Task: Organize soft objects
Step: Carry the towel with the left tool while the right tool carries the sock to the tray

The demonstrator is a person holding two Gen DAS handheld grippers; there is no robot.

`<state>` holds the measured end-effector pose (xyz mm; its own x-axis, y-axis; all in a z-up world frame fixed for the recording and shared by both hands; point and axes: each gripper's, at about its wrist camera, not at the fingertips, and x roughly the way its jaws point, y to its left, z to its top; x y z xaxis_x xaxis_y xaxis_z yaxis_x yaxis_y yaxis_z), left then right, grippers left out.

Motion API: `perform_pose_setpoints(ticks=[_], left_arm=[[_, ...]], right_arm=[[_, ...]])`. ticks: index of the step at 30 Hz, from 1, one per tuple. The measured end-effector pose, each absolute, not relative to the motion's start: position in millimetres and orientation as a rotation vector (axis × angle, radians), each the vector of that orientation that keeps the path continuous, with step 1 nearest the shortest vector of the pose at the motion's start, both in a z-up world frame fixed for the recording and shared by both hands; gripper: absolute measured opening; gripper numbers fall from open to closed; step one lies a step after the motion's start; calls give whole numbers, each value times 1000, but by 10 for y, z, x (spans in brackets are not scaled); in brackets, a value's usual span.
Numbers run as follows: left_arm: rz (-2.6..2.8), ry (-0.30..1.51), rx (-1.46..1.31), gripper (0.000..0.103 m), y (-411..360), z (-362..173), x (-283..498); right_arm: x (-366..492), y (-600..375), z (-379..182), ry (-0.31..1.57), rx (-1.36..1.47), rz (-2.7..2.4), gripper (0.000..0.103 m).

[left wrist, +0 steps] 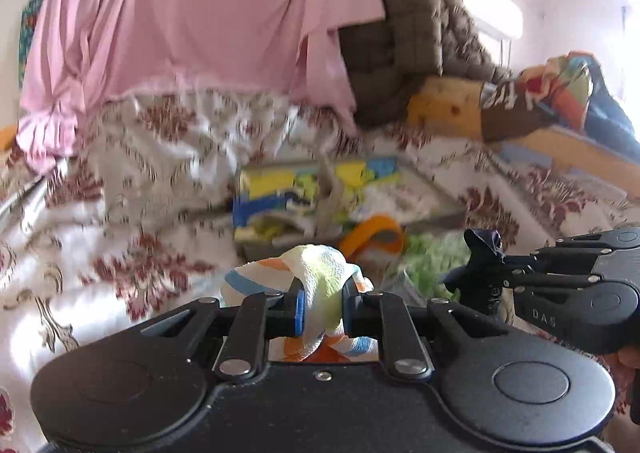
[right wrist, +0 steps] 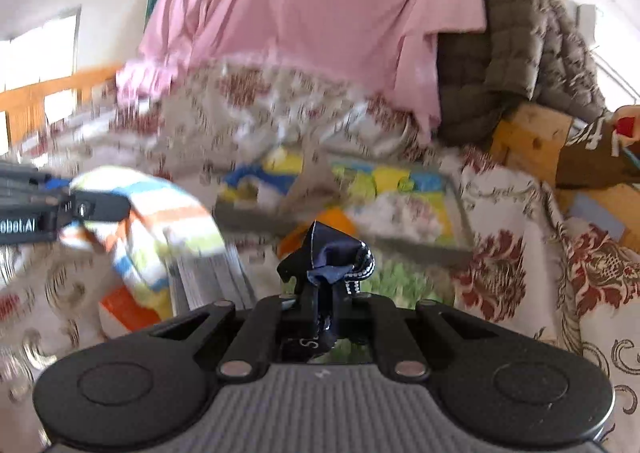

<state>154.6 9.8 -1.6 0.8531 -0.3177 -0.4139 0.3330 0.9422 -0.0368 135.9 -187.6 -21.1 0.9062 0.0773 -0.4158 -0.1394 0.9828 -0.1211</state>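
Striped towel [left wrist: 320, 273], white with orange, blue and yellow-green bands, is pinched between the left gripper's [left wrist: 322, 309] closed jaws, raised over the floral bedspread [left wrist: 120, 221]; at far right the right gripper [left wrist: 486, 273] clamps a navy cloth [left wrist: 482, 249].

From the right wrist, that navy cloth [right wrist: 332, 257] sits bunched in its closed jaws, near a grey tray [right wrist: 460, 221] of colourful items; the towel [right wrist: 160, 221] hangs at left.

left tongs [left wrist: 322, 313]: clamped on cloth | right tongs [right wrist: 320, 307]: clamped on fabric
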Motion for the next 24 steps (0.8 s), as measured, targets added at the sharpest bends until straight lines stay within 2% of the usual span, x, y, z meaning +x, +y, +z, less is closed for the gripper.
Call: perform_pose_setpoints(ticks=[13,24], left_arm=[[-307,260,-152,18,240,438,1540],[-289,202,-126,18,107,708,2418]], right_arm=[[1489,-2208,76,260,18,97,7],[2633,-2352,225,202,108,124,7]])
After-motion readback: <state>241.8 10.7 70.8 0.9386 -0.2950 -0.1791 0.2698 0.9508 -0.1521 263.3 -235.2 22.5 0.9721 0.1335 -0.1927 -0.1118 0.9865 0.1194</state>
